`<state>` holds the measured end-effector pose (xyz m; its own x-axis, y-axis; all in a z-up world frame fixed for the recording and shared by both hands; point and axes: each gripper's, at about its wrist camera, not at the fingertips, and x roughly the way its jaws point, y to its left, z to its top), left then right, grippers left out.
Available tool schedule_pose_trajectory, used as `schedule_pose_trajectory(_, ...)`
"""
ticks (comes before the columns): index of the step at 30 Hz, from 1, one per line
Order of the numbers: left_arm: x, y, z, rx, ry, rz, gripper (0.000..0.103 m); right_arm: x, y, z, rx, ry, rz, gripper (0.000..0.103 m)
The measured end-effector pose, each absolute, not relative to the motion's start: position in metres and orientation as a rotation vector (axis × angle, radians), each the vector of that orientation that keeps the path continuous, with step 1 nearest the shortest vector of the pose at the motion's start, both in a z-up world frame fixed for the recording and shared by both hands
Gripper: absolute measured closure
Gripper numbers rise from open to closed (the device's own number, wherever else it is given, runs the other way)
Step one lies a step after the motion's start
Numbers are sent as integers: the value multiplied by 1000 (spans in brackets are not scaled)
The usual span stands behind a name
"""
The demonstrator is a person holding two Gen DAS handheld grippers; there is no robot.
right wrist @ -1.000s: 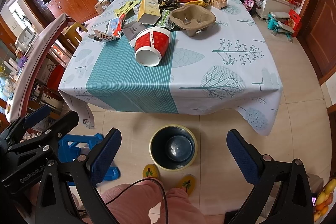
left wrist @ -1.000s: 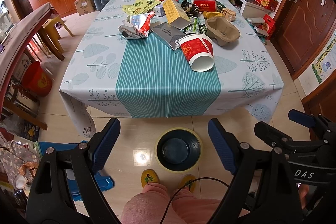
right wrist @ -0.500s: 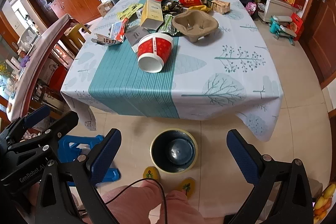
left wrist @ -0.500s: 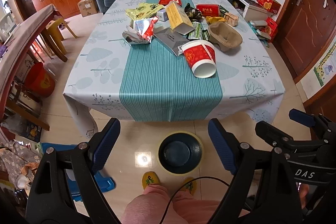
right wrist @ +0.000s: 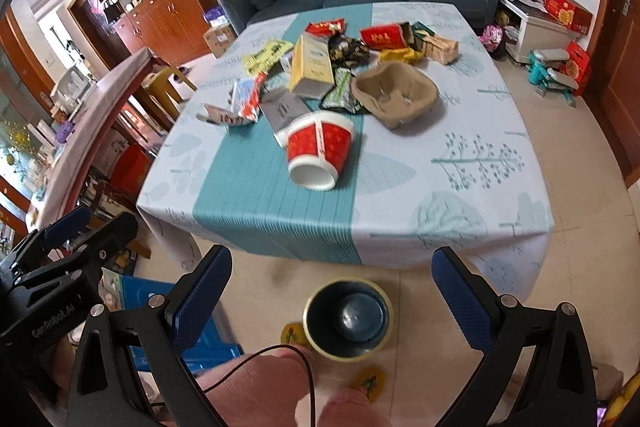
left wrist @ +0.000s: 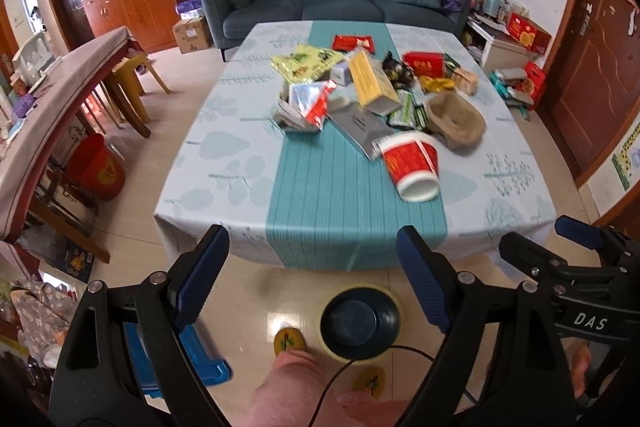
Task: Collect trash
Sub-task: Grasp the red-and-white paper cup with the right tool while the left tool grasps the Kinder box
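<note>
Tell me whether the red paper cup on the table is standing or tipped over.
Tipped over. The red paper cup lies on its side on the teal stripe of the tablecloth, its white open mouth facing the near table edge. Nothing shows inside.

Both hand-held grippers, left (left wrist: 312, 279) and right (right wrist: 332, 291), have lifted, seemingly tilting up; the table (left wrist: 224, 155) sits lower in view.

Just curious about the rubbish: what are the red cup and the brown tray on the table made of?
The red cup looks like glossy printed paper with a plain white inside. The brown tray looks like matte moulded paper pulp, rough-looking, with pressed hollows.
</note>
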<state>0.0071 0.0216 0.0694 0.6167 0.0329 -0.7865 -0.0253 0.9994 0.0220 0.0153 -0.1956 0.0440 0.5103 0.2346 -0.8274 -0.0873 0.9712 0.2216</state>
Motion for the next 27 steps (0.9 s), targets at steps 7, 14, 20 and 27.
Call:
schedule_pose_trajectory(7, 63, 56, 73, -47, 928, 25, 19, 64, -177, 38, 176, 1049, 202, 21)
schedule_pose_trajectory(14, 160, 106, 72, -168, 1016, -55, 19, 136, -167, 8, 265, 1159, 130, 25)
schedule_pose_trajectory(20, 256, 149, 37, -300, 1184, -122, 19, 194, -171, -37, 379, 1287, 60, 29)
schedule_pose_trajectory(27, 321, 148, -25, -309, 1411, -277, 19, 222, -163, -76, 434, 1385, 30, 35)
